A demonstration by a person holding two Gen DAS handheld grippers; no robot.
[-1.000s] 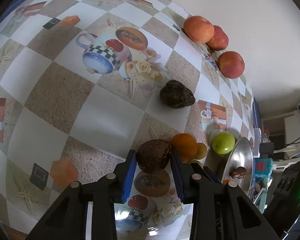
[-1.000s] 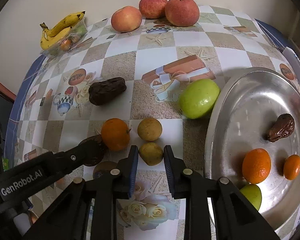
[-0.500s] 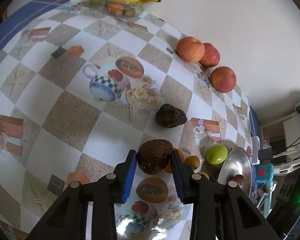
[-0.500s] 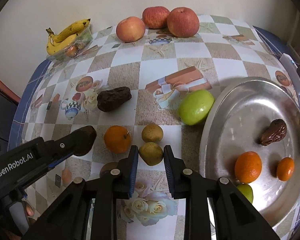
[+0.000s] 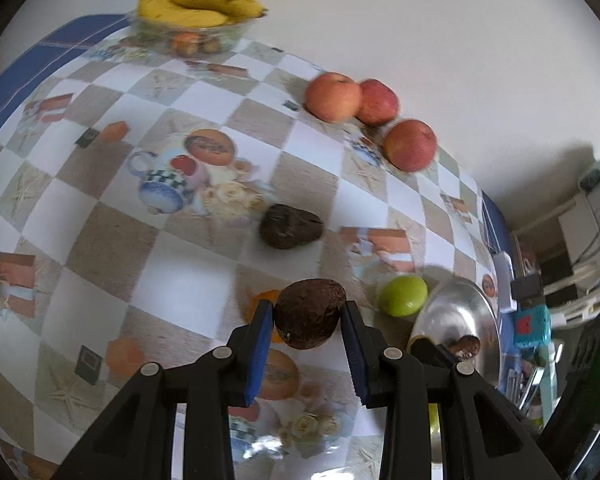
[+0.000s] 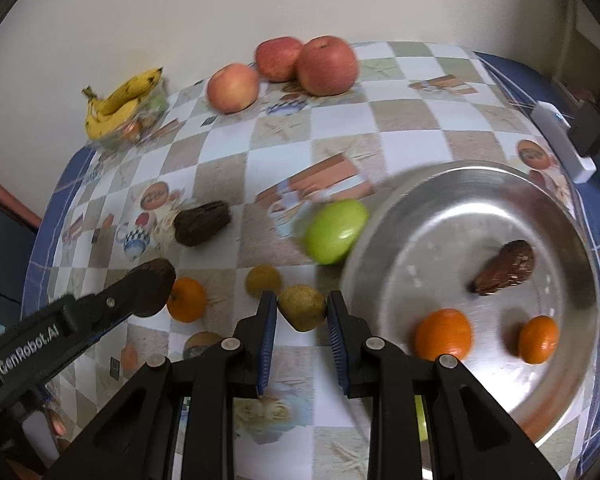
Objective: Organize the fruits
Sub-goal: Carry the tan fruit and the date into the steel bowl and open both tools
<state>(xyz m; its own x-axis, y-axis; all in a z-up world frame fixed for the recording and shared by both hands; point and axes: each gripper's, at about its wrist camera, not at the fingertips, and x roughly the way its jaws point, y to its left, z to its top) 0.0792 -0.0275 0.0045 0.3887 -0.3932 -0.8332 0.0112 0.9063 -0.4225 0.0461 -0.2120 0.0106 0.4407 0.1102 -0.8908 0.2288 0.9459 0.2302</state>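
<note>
Tabletop [image 6: 340, 128], checked cloth, listed from its left edge to its right as the right wrist view shows it.

Far left corner: bananas [image 6: 120, 98] on a clear bowl of small fruit.

Left edge: left gripper [image 5: 310, 318], fingers clamped on a dark brown wrinkled fruit [image 5: 310, 314], lifted clear of the cloth.

Left of centre: a second dark fruit [image 6: 202, 222] lying loose; nearer the front edge, an orange [image 6: 186, 299] and a small yellow fruit [image 6: 263, 279].

Far edge, by the wall: three apples [image 6: 326, 65] (two touching, one just beside).

Front centre: right gripper [image 6: 302, 309], fingers narrow, gripping a yellow-brown fruit [image 6: 302, 307].

Right of centre: green apple [image 6: 336, 230] touching the tray rim.

Right side: metal tray [image 6: 440, 208] holding a date [image 6: 504, 268], a large orange [image 6: 443, 334] and a small one [image 6: 538, 339].

Right edge: white device [image 6: 564, 142].
</note>
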